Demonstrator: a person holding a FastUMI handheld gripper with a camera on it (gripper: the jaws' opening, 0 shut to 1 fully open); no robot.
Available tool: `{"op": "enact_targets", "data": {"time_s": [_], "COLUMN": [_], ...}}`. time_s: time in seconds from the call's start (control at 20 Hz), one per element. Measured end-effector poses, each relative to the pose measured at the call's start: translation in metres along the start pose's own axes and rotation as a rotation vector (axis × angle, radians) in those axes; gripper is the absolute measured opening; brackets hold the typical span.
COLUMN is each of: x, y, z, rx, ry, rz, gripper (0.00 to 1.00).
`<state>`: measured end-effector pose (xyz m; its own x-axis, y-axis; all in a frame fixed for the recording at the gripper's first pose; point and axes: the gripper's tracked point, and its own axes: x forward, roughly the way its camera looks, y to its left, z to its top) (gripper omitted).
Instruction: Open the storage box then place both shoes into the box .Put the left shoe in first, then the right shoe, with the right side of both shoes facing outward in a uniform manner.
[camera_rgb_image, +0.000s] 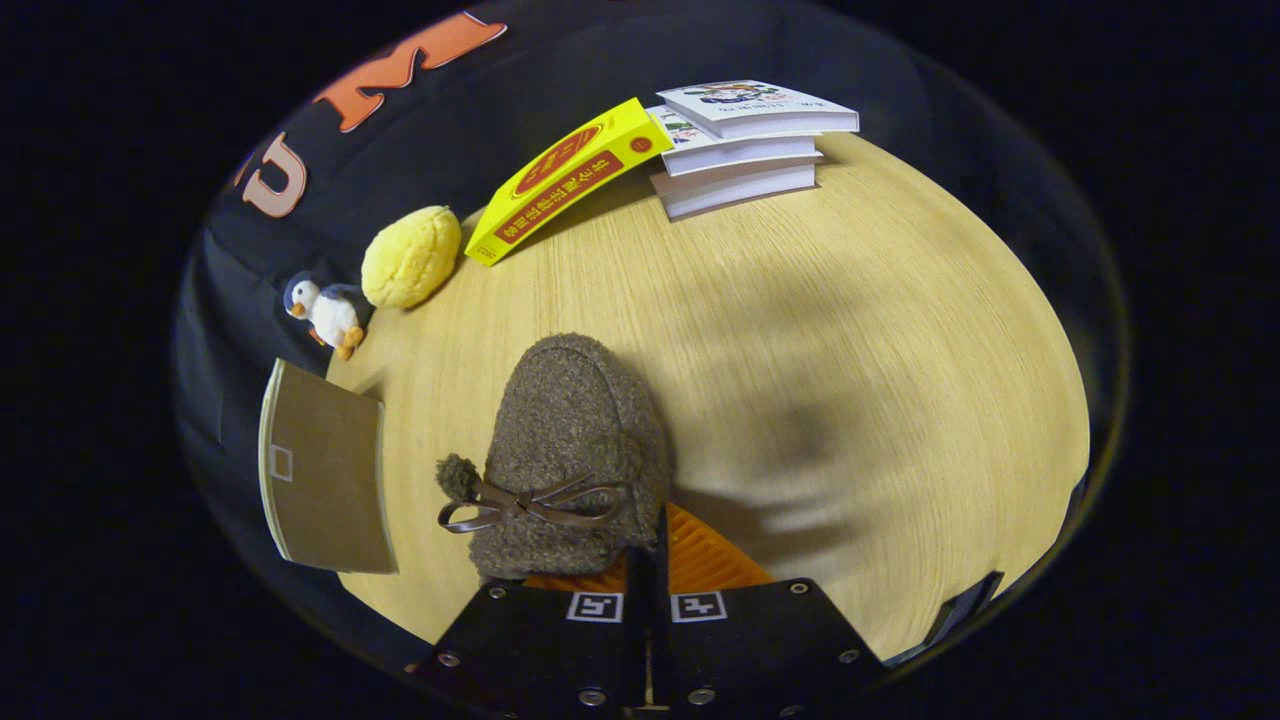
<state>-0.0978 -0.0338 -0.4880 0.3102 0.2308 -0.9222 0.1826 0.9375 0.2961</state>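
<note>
Fingers of our gripper are closed together, pinching the heel edge of the brown fuzzy slipper-shoe with a leather bow. We see its long axis pointing straight ahead, toe away, over the pale wooden table; books lie well beyond.

The shoe hides its heel behind the fingers.

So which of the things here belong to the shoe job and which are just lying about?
Job: brown fuzzy shoe, gripped at its rear edge by the closed claw.
Lying about: stack of books, yellow box, yellow bun toy, penguin toy, brown booklet, all on the table.
</note>
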Motion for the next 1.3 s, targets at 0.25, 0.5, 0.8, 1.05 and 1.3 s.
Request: {"op": "enact_targets", "data": {"time_s": [0.25, 0.5, 0.8, 1.05, 1.3], "x": [-0.04, -0.074, -0.09, -0.061, -0.012], "y": [0.099, 0.2, 0.313, 0.383, 0.399], "z": [0.019, 0.035, 0.035, 0.01, -0.019], "rx": [0.015, -0.03, -0.128, -0.202, -0.234], "ry": [-0.059, -0.086, -0.093, -0.05, 0.019], "rz": [0.063, 0.115, 0.152, 0.156, 0.084], "gripper": [0.03, 0.03, 0.03, 0.03, 0.03]}}
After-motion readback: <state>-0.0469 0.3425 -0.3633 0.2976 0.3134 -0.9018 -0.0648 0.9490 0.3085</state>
